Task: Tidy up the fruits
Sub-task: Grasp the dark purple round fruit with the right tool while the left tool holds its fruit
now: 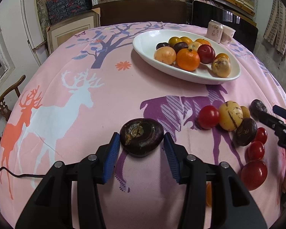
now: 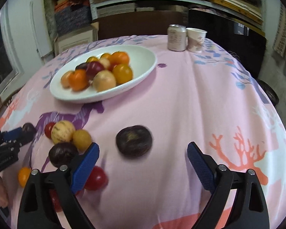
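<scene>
Between the blue pads of the left gripper (image 1: 142,141), in the left wrist view, sits a dark purple, flattened round fruit (image 1: 141,136), likely a water chestnut or a small mangosteen-like fruit; which it is I cannot tell. It rests on the pink deer-print cloth of the desk (image 1: 85,87) near the near edge. The left pad touches its side, while the right pad looks at most just in contact, so the gripper is narrowed around the fruit, and a firm pinch I cannot confirm. Its skin looks hard and slightly glossy with a rough scarred patch on top, so I judge it light, fairly stiff and a little slippery. The widest flanks, where the pads now stand, are the sensible hold. Toward the far right corner lies the white oval dish (image 1: 143,42), holding oranges, plums and pale melons. More loose fruit, cherry tomatoes (image 1: 208,116) among them, clusters at the right edge.

Over the near middle of the desk, in the blurred right wrist view, the right gripper (image 2: 143,152) stands spread wide and empty, pointing down at another dark round fruit (image 2: 133,140) lying just beyond its fingertips, untouched. This one also looks firm and smooth; squeezing across its broad sides should suit it. The dish (image 2: 146,57) sits toward the far left.
</scene>
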A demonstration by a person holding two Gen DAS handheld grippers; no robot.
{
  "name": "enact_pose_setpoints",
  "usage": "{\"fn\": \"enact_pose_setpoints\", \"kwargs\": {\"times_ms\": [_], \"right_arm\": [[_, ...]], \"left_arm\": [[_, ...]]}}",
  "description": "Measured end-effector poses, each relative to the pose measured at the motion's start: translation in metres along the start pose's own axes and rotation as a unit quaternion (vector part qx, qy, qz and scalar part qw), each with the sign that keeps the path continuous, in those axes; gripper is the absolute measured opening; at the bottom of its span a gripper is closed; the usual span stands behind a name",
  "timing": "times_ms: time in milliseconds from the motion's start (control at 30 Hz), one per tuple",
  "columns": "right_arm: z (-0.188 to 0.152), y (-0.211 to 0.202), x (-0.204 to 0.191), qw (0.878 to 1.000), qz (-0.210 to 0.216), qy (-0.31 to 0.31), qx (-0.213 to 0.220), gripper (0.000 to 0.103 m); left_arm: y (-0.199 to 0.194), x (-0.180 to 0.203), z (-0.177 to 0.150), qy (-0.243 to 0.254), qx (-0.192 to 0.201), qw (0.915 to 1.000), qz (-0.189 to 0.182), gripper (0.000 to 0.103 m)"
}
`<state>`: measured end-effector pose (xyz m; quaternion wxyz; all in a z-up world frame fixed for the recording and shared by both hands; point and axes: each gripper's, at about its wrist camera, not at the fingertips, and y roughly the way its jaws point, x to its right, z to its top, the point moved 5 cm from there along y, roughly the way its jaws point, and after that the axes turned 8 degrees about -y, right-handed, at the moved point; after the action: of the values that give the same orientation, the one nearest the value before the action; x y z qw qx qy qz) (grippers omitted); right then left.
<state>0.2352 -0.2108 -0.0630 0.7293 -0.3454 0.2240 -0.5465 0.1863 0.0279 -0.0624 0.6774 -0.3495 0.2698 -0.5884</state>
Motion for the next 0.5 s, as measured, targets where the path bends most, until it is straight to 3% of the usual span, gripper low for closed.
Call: {"fn": "enact_pose_setpoints", "kwargs": {"times_ms": [233, 367, 500], "right_arm": [[-0.0011, 0.0077, -0.0014, 1.000, 0.007, 0.000, -0.018, 0.067], [-0.0022, 0.0076, -0.0038, 1.000, 0.012, -0.002, -0.016, 0.047], [-0.0018, 0.0063, -0.0086, 1.000, 0.012, -0.012, -0.013, 0.042]], "left_arm": [[0.0019, 0.0003, -0.0012, 0.000, -0.003, 1.0000, 0.000, 0.047], [0.0031, 0.0000, -0.0016, -0.001, -0.005, 1.0000, 0.000, 0.047], [0.0071, -0.0021, -0.0024, -0.006, -0.014, 0.9999, -0.006, 0.048]]}}
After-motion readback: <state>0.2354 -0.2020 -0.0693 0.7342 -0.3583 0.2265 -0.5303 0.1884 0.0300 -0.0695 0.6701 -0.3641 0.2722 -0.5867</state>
